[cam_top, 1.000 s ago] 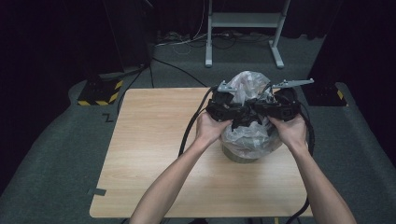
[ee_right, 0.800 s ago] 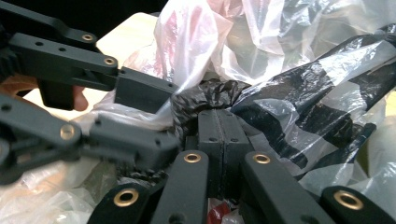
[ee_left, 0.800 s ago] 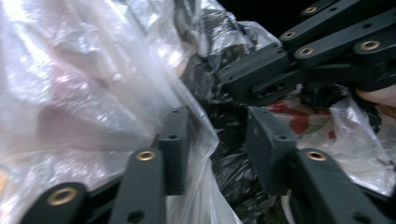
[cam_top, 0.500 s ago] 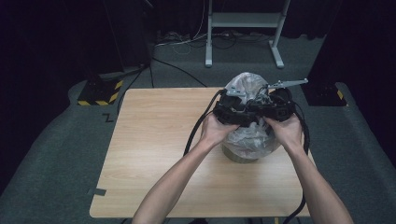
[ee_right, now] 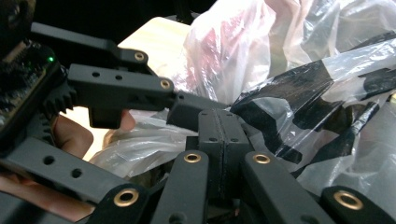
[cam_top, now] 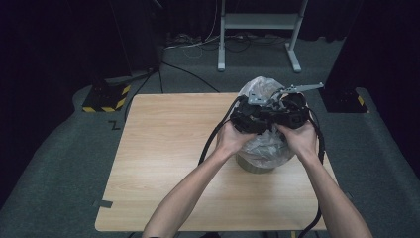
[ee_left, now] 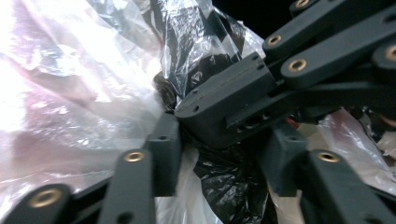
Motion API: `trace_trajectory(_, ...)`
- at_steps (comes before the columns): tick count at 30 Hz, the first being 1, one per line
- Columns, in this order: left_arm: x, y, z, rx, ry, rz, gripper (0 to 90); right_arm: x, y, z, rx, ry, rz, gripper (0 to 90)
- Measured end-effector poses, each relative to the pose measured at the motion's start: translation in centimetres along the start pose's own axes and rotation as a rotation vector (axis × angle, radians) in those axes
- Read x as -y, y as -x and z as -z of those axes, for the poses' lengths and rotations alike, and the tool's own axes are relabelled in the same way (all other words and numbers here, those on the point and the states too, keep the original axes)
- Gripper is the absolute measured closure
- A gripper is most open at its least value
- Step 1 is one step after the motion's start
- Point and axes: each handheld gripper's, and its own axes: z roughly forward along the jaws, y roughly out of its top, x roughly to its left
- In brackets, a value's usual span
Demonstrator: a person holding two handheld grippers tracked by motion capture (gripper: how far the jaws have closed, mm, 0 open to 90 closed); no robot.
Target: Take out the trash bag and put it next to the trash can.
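Note:
A clear plastic bag lines a round container on the right half of the wooden table. Both hands hold their grippers side by side over the bag's top. In the right gripper view, my right gripper has its jaws pressed together on a fold of the bag's film. In the left gripper view, my left gripper stands open, its jaws apart on either side of the right gripper's shut jaws, with crumpled plastic all around. From above, the left gripper and right gripper nearly touch.
Bare wood spreads over the table's left and front. Black cables trail from the grippers down the table. On the floor behind are a metal stand, a yellow-and-black striped block and a dark box.
Both hands and grippers have shifted a little to the right and farther over the bag's top. The bag stays gathered under them.

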Motion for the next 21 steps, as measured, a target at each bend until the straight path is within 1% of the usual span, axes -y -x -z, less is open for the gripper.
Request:
trace_trajectory(2,0.0,-0.1,-0.1,0.010,-0.014,0.008,58.7,0.0,0.1,0.0,0.001,-0.001,-0.004,89.6)
trace_trajectory(3,0.0,-0.1,-0.1,0.010,-0.014,0.008,62.1,0.1,0.1,0.0,0.001,0.001,-0.007,89.4)
trace_trajectory(4,0.0,-0.1,-0.2,0.000,-0.022,0.003,62.1,0.1,0.1,0.0,0.001,0.001,-0.007,89.4)
trace_trajectory(5,0.0,0.1,-0.3,-0.015,-0.028,-0.012,65.7,0.1,0.3,0.0,-0.005,0.004,-0.019,88.7)
trace_trajectory(7,0.0,0.1,-0.3,-0.020,-0.033,-0.017,68.5,0.1,0.3,0.0,-0.006,0.006,-0.022,88.2)
trace_trajectory(10,0.0,0.1,-0.4,-0.030,-0.043,-0.036,77.3,0.3,0.9,0.3,-0.023,0.029,-0.056,82.8)
trace_trajectory(13,0.1,0.0,-0.5,-0.021,-0.046,-0.029,86.2,0.4,1.2,0.5,-0.026,0.044,-0.075,75.4)
trace_trajectory(14,0.1,0.0,-0.5,-0.021,-0.046,-0.029,87.8,0.4,1.2,0.6,-0.023,0.046,-0.076,72.3)
trace_trajectory(15,0.1,0.0,-0.6,-0.024,-0.049,-0.030,87.8,0.4,1.2,0.6,-0.023,0.046,-0.076,72.3)
trace_trajectory(16,0.1,0.0,-0.6,-0.027,-0.052,-0.032,88.9,0.4,1.2,0.7,-0.007,0.043,-0.071,66.1)
trace_trajectory(19,0.1,-0.3,-0.5,-0.034,-0.058,-0.020,89.5,0.5,1.3,0.9,0.026,0.036,-0.062,60.5)
trace_trajectory(20,0.1,-0.4,-0.4,-0.038,-0.055,-0.015,89.6,0.6,1.4,1.1,0.033,0.044,-0.064,58.6)
trace_trajectory(21,0.1,-0.4,-0.4,-0.038,-0.055,-0.015,89.6,0.6,1.4,1.1,0.033,0.044,-0.064,58.6)
